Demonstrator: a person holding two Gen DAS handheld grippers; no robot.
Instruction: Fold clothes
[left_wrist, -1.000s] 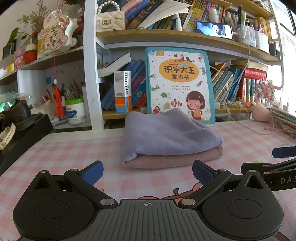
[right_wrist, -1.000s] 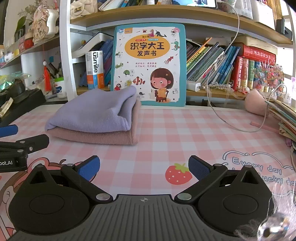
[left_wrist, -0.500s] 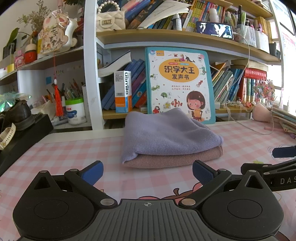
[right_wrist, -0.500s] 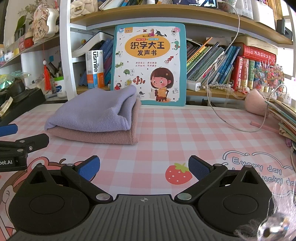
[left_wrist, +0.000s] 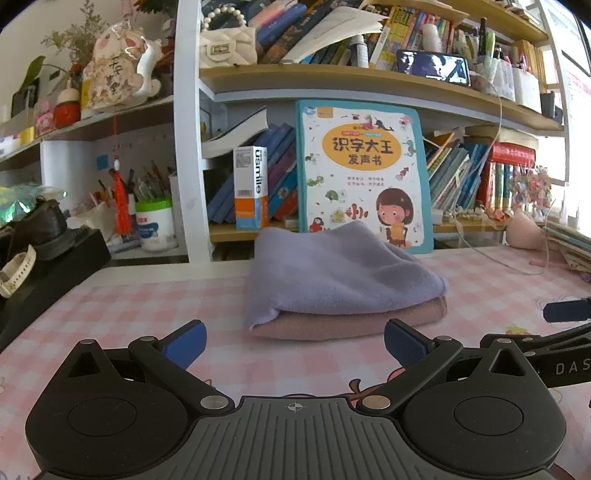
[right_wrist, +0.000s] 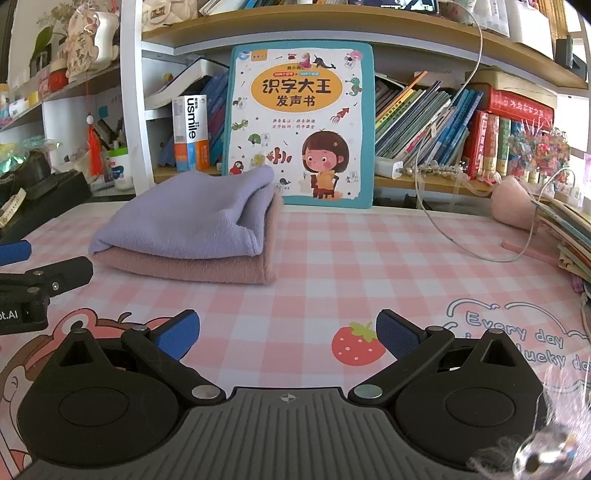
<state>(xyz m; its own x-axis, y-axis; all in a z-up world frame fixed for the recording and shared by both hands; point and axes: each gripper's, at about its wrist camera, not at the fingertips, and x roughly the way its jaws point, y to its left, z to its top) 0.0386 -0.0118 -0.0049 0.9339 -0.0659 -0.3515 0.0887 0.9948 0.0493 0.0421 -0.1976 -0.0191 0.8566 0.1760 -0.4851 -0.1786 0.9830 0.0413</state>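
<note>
Both sets of fingers stand wide apart and hold nothing: the left gripper and the right gripper hover low over the checked surface. Ahead of the left fingers, and ahead-left of the right ones, the lilac cloth lies folded on the pink cloth — the stack looks finished (a judgement only). The risk from here: any push forward would nudge the stack, slide the lilac layer off, or shove it into the picture book propped just beyond. The two grippers sit close together, so a sideways swing could knock them.
</note>
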